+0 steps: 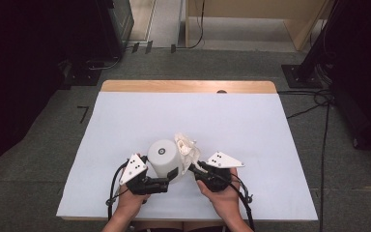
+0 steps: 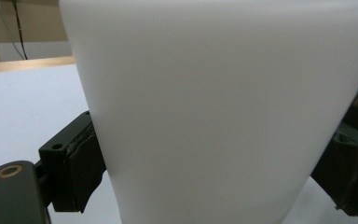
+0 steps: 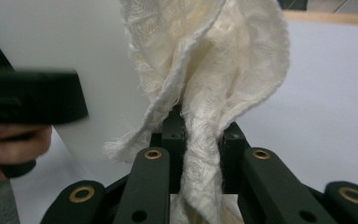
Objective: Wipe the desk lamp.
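Low over the near edge of the white table, both hands come in from below, the left gripper pointing right and the right gripper pointing left and away. The left jaws clamp the flanks of the upturned white cup, which stands upright on the table. Just right of it, the right jaws are pinched tight on the cream cloth, which rises crumpled above them.
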{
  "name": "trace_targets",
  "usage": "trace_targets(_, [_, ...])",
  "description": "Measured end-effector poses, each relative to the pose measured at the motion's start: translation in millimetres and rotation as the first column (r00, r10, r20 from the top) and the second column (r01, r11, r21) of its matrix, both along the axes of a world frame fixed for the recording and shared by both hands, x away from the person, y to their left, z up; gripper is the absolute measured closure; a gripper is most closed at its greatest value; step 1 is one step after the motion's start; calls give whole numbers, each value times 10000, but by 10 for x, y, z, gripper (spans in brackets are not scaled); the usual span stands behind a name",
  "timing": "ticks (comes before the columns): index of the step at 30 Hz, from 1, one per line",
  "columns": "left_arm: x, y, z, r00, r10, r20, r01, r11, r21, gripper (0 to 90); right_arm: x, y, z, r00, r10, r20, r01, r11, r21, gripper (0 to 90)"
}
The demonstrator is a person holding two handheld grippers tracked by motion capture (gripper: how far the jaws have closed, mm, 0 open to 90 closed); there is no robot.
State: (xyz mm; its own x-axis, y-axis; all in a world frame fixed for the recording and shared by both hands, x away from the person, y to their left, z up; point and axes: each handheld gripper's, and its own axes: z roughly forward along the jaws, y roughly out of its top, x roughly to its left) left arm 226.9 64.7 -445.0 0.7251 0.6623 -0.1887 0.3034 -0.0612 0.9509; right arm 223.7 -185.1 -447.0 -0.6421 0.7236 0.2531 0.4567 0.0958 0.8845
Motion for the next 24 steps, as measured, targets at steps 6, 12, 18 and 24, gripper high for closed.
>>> trace_targets(6, [7,10,-13,9999,93,78,-94,9999,79,86,17,0,25,9996,243,-113,-242,9997,96,786])
trace_targets(12, [25,-44,-131,9994,64,352,-97,9955,946,86,-22,-70,163,9990,-5,454,-4,9998,210,783])
trace_targets(18, [142,30,-346,9997,254,55,-259,9875,1554,85,53,-222,107,9972,-629,392,621,9978,214,781])
trace_targets(24, [114,3,-436,9993,3,375,-82,9776,2105,85,64,-246,98,9973,-649,335,643,9977,209,780])
